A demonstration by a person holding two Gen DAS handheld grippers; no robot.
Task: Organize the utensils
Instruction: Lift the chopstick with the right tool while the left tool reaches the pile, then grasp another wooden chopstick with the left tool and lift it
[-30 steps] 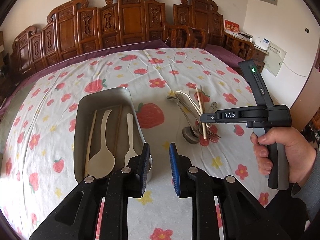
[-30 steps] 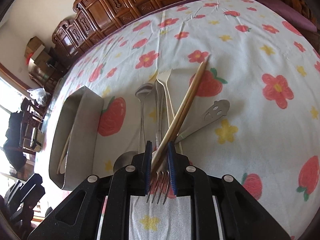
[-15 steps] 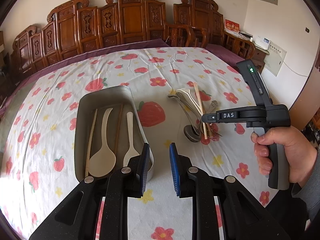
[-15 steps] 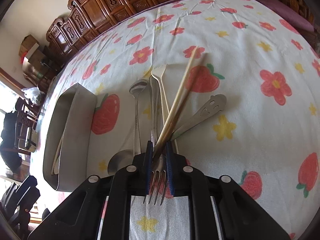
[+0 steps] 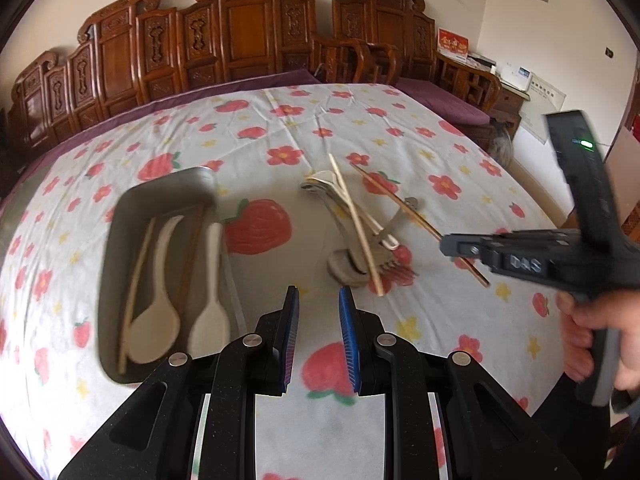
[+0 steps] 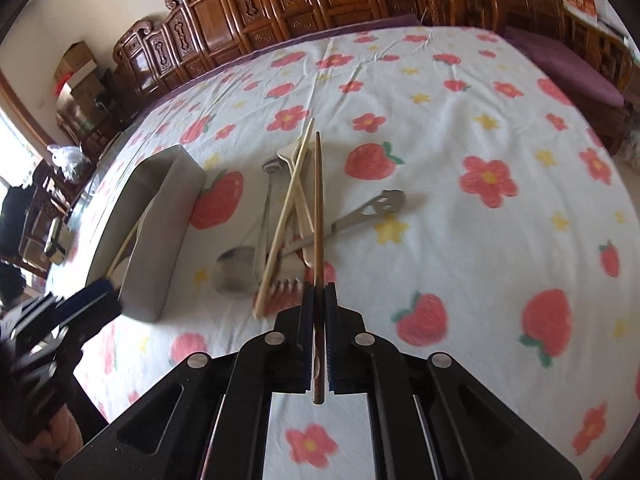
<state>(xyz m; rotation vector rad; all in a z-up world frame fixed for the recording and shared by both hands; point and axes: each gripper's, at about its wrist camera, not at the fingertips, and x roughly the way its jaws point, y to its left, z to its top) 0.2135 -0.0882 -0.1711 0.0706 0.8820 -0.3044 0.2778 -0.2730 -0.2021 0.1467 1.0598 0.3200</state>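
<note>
My right gripper (image 6: 319,300) is shut on a dark brown chopstick (image 6: 318,200) and holds it lifted above the table; it also shows in the left wrist view (image 5: 404,206). Below lies a pile of utensils (image 6: 280,220): a light chopstick (image 6: 286,208), a metal spoon (image 6: 234,268), a fork (image 6: 286,286) and a flat metal tool (image 6: 368,210). A metal tray (image 5: 156,248) at the left holds two white spoons (image 5: 154,320) and chopsticks. My left gripper (image 5: 318,300) is open and empty, near the tray's near right corner.
The table has a white cloth (image 5: 280,128) with strawberries and flowers. Carved wooden chairs (image 5: 240,32) line the far side. The right gripper body and the hand (image 5: 592,312) are at the right in the left wrist view.
My right gripper has lifted the dark chopstick out of the pile and pulled back to the right. The light chopstick stays on the pile. My left gripper has shifted slightly.
</note>
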